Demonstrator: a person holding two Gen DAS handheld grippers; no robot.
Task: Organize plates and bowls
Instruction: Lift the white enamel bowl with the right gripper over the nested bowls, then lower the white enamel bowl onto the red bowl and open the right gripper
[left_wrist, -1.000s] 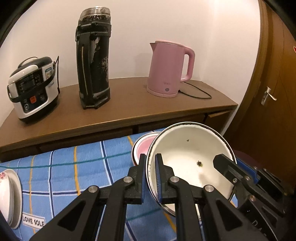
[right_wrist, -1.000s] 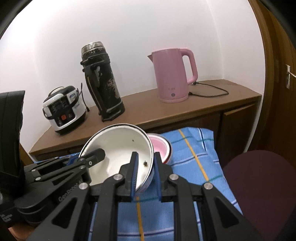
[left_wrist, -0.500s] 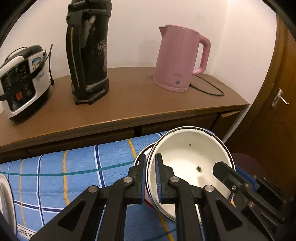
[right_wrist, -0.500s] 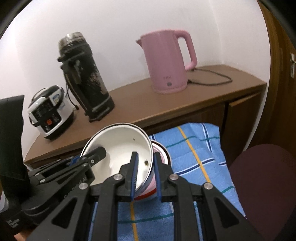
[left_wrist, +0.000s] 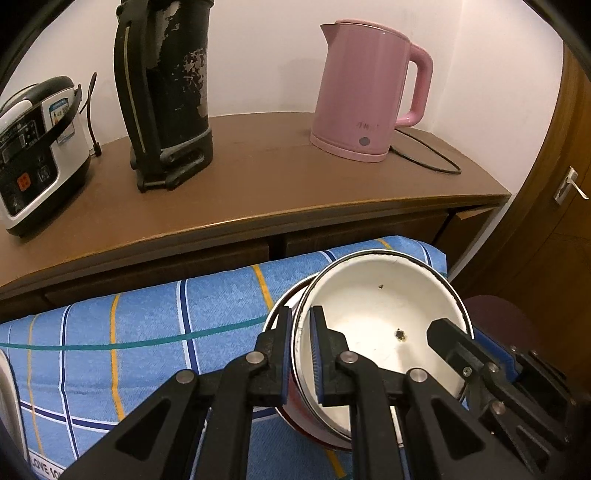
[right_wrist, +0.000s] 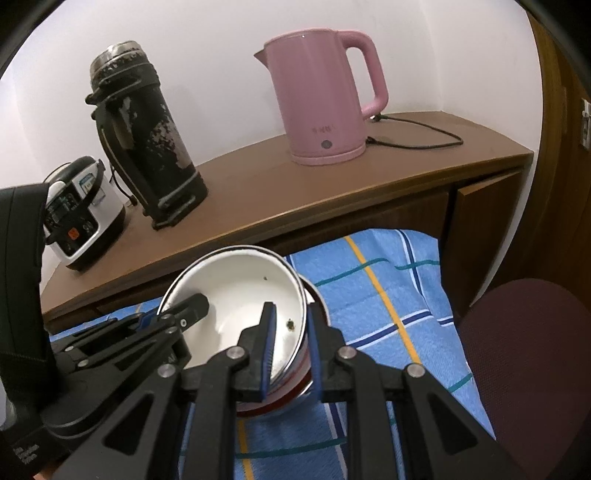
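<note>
White enamel bowl (left_wrist: 373, 314) nested tilted in red bowl (right_wrist: 291, 397), a dark speck inside, left hand-held gripper (left_wrist: 301, 354) and right hand-held gripper (right_wrist: 290, 354) each clamped on its rim.

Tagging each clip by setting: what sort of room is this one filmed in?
Most likely a home kitchen or dining corner. A wooden sideboard carries a pink electric kettle, a rice cooker and a tall black thermos, and enamel bowls sit on a blue checked tablecloth.

White enamel bowl (left_wrist: 373, 317), dark-rimmed, small dark chips inside, tilted, nested partly into a second bowl. Second bowl (right_wrist: 295, 397): red outside, pale rim, upright on blue plaid cloth. White plate (left_wrist: 9, 410), edge only, at far left on same cloth.
</note>
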